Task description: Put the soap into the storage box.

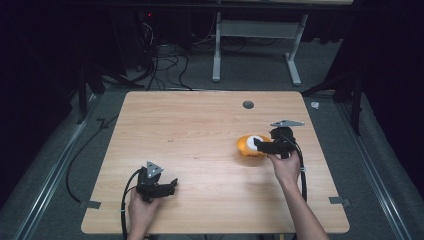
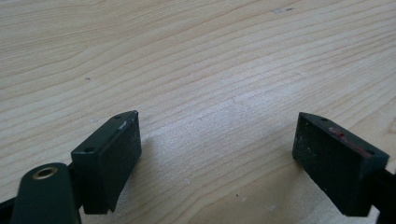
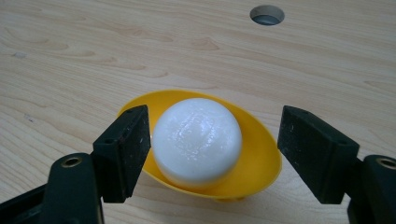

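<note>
hovering my right gripper [image 3: 212,154] over the yellow bowl [image 3: 261,158], jaws spread wide, holding nothing. the white ball [image 3: 198,140] sits inside the bowl, and in the right gripper view it lies between my jaws: left jaw close beside it, maybe touching the bowl rim, can't tell for sure; right jaw well clear of both ball and bowl.

in the high view the bowl [image 1: 245,146] is on the right half of the wooden table [image 1: 200,125], nearer the right edge than the middle, with my right gripper [image 1: 265,144] on top of it. cable hole [image 3: 267,14] is farther back, well apart.

left gripper [image 2: 217,154] is also wide and empty, low over bare wood near the front left; in the high view it [image 1: 167,187] is well away from the bowl.

handling guess: ball looks smooth, glossy, hard, so likely slippery and prone to squirting out of flat pads. best to grip across its widest part, centred, jaws level. bowl looks like thin light plastic on a small base; a nudge on the rim would probably tip or slide it. if the bowl is the target, pinch the rim wall, one jaw in, one out. weight of either: probably light, unverified.
</note>
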The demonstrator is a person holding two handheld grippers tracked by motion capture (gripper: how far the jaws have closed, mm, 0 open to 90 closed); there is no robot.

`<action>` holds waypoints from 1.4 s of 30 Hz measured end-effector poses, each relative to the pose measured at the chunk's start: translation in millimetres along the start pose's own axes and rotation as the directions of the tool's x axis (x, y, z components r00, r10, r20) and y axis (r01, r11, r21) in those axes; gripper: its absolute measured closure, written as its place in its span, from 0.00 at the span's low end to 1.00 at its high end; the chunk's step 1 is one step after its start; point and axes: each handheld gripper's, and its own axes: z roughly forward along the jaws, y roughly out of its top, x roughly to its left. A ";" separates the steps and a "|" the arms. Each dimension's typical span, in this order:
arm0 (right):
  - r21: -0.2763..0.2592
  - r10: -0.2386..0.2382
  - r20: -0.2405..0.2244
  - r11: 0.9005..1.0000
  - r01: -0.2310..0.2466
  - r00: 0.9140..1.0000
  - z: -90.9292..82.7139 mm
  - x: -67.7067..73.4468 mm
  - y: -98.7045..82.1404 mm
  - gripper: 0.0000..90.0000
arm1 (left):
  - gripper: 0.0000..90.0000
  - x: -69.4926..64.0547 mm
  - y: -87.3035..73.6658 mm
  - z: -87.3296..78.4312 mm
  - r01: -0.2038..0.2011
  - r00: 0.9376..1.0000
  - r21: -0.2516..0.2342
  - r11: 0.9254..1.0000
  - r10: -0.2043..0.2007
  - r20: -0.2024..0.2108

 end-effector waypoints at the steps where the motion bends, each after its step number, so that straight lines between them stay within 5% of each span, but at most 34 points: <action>1: -0.004 0.002 -0.001 1.000 -0.002 1.000 -0.9 -0.6 -0.2 0.29 | 0.18 0.0 0.0 0.0 0.000 1.000 0.000 1.000 0.000 0.000; 42: -0.067 0.043 0.011 0.997 -0.043 0.999 -38.4 -23.8 -18.8 0.30 | 0.18 -0.1 0.0 0.1 0.000 1.000 0.000 1.000 0.000 -0.001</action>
